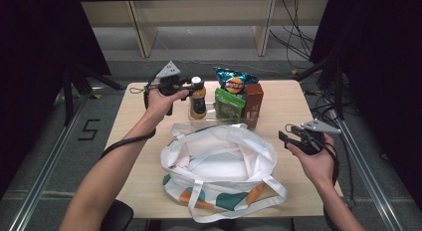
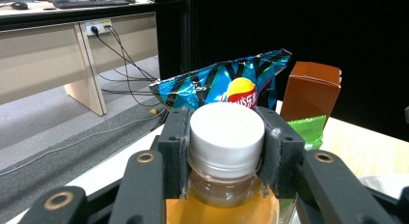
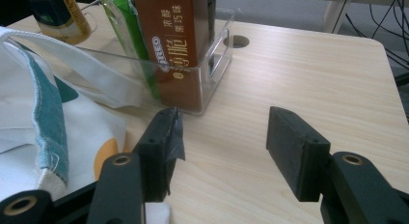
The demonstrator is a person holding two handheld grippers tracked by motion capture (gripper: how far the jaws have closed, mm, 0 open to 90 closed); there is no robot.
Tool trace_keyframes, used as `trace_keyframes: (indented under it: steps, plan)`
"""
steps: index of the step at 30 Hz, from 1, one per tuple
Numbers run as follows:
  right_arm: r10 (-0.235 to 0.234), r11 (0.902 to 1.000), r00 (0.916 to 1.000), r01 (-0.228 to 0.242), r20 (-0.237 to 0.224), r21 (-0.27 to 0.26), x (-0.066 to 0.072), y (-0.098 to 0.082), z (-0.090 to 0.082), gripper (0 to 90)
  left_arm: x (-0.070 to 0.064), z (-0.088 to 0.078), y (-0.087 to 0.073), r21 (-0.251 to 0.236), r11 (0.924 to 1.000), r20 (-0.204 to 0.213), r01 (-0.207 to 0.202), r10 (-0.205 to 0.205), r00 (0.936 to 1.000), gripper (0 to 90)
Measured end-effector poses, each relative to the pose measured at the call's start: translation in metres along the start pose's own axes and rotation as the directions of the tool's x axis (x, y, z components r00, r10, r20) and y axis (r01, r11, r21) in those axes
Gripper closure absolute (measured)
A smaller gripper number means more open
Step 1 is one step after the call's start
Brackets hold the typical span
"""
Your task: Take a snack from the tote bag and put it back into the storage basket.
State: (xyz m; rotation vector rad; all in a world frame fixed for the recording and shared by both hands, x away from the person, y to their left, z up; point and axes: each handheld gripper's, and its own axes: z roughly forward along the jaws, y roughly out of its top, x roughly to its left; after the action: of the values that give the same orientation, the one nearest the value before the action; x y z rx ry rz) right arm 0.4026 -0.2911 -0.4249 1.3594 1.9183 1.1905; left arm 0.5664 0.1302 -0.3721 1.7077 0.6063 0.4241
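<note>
Here, in the high view, the left tool (image 1: 191,84) reaches the white cap of a bottle (image 1: 198,102) of orange drink that stands at the left end of a clear tray (image 1: 251,122) at the far side of the surface (image 1: 288,104), beside a green packet (image 1: 229,104), a brown box (image 1: 253,99) and a blue chip bag (image 1: 234,81). A white tote bag (image 1: 219,164) lies open nearer the person. The right tool (image 1: 287,136) hovers at the bag's right edge. In the left gripper view, both pads clamp the bottle's cap (image 2: 226,132). In the right gripper view, the jaws stand wide with nothing between them, over bare wood near the tray's corner.
</note>
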Motion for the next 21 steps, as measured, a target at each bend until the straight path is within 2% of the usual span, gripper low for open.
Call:
trace_keyframes:
  steps: [1, 6, 8, 18, 21]
  plan:
    - [-0.014, 0.9999, 0.9999, 0.014, -0.001, -0.002, -0.001, 0.0, 0.0, 46.2, 0.0, 0.0, 0.0, 0.002, 1.0, 0.0, -0.003, 0.003, 1.0, 58.5]
    - [-0.012, 0.9999, 0.9999, 0.012, -0.002, 0.012, 0.0, 0.0, 0.0, 46.3, 0.0, 0.001, -0.003, 0.006, 1.0, 0.002, -0.006, 0.006, 1.0, 58.5]
    - [-0.036, 0.9994, 0.9993, 0.036, 0.006, 0.0, -0.002, 0.0, 0.001, 46.3, 0.001, 0.002, -0.004, 0.012, 0.9999, 0.001, -0.006, 0.006, 1.0, 58.5]
    - [-0.026, 0.9996, 0.9996, 0.026, 0.006, 0.005, -0.002, 0.0, 0.0, 46.2, 0.002, 0.004, -0.011, 0.027, 0.9996, -0.002, -0.003, 0.003, 1.0, 58.5]
    - [-0.038, 0.9993, 0.9993, 0.038, 0.007, -0.002, -0.002, 0.0, 0.001, 46.3, 0.001, 0.004, -0.013, 0.033, 0.9995, -0.002, -0.005, 0.006, 1.0, 58.5]
